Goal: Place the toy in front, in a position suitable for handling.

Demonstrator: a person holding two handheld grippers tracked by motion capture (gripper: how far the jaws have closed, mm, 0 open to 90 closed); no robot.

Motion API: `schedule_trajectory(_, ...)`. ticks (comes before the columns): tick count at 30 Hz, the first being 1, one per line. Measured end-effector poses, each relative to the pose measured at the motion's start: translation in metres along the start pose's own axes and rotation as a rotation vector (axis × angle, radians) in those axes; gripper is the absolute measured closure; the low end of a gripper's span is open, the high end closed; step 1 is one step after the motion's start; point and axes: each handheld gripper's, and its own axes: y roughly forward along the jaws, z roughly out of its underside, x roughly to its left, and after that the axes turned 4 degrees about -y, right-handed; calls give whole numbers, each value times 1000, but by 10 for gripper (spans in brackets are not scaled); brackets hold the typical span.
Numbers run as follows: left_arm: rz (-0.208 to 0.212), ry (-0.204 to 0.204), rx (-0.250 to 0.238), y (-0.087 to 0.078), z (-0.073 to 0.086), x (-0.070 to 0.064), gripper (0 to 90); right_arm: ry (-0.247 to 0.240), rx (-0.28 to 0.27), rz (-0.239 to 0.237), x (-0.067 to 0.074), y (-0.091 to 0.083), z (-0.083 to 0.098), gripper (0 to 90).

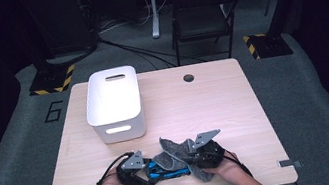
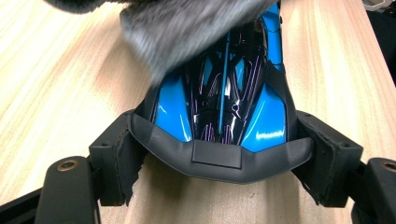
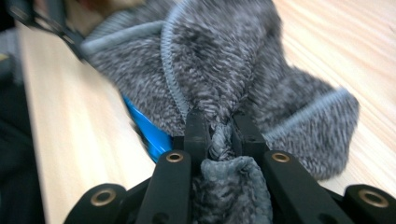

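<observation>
- My right gripper point(image 3: 219, 133) had its jaws clamped tight on a bunched fold of the grey cloth point(image 3: 224, 70); the pinched part was squeezed into a thin twist between the pads.
- My left gripper point(image 2: 217, 156) held the blue and black toy car point(image 2: 224, 107) by its dark rear end, one pad pressed against each side, jaws standing wide around the body.
- In the left gripper view, the cloth lay over the far end of the car, so I could not make out its front; the cloth there was blurred.
- In the right gripper view, only a sliver of blue showed under the cloth, and the far background was smeared.
- From the high view, the car point(image 1: 168, 172) sat near the front edge of the table point(image 1: 224, 97), between my two hands, with the cloth point(image 1: 172, 152) draped over its right part and standing up in a peak.
- The white bin point(image 1: 114, 103) stood behind, left of centre, well apart from the car; I could not see its floor, so its contents stayed unknown to me.
- A round hole point(image 1: 188, 78) marked the tabletop's far side, and a dark folding chair point(image 1: 203, 15) stood beyond the table.
</observation>
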Motion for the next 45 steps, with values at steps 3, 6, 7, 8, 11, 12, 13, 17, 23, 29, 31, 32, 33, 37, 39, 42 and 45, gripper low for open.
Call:
schedule_trajectory(3, 0, 0, 1, 0, 0, 0, 244, -10, -37, -34, 5, 3, -6, 786)
schedule_trajectory(6, 2, -2, 2, 0, 0, 0, 243, -38, -51, -99, 21, 17, -16, 785)
schedule_trajectory(7, 2, -2, 2, 0, 0, 0, 244, -38, -51, -99, 21, 17, -16, 785)
schedule_trajectory(8, 1, -2, 2, 0, 0, 0, 243, -67, -31, -104, 23, 22, -17, 787)
schedule_trajectory(11, 0, -2, 2, 0, 0, 0, 244, -79, -23, -97, 18, 18, -12, 790)
schedule_trajectory(12, 1, -1, 2, 0, 0, 0, 244, -81, -14, -85, 15, 16, -9, 791)
schedule_trajectory(13, 1, -1, 2, 0, 0, 0, 243, -78, -5, -83, 12, 13, -5, 792)
schedule_trajectory(17, 1, -1, 0, 0, 0, 0, 244, -80, 50, -24, 0, 2, 6, 792)
schedule_trajectory(23, 3, -2, 0, 0, 0, 0, 244, -3, 0, -14, -8, -4, 6, 789)
schedule_trajectory(29, 3, -2, 0, 0, 0, 0, 244, -37, -43, -79, 12, 22, -26, 785)
schedule_trajectory(31, 0, 0, 1, 0, 0, 0, 243, -61, -44, -66, 15, 30, -35, 782)
schedule_trajectory(32, 0, 0, 1, 0, 0, 0, 243, -70, -52, -57, 15, 34, -39, 782)
schedule_trajectory(33, 1, 0, 1, 0, 0, 0, 243, -79, -44, -46, 12, 39, -41, 783)
schedule_trajectory(37, -2, -1, 0, 0, 0, 0, 243, -56, -40, -45, 8, 38, -37, 788)
schedule_trajectory(39, -8, 1, 1, 0, 0, -1, 244, -57, -33, -37, 4, 33, -31, 791)
schedule_trajectory(42, -4, 2, 0, 0, 0, 0, 243, -49, -16, -25, 0, 19, -12, 794)
schedule_trajectory(45, -5, -1, -3, 0, 0, 0, 244, -34, 1, -6, -2, 8, 2, 793)
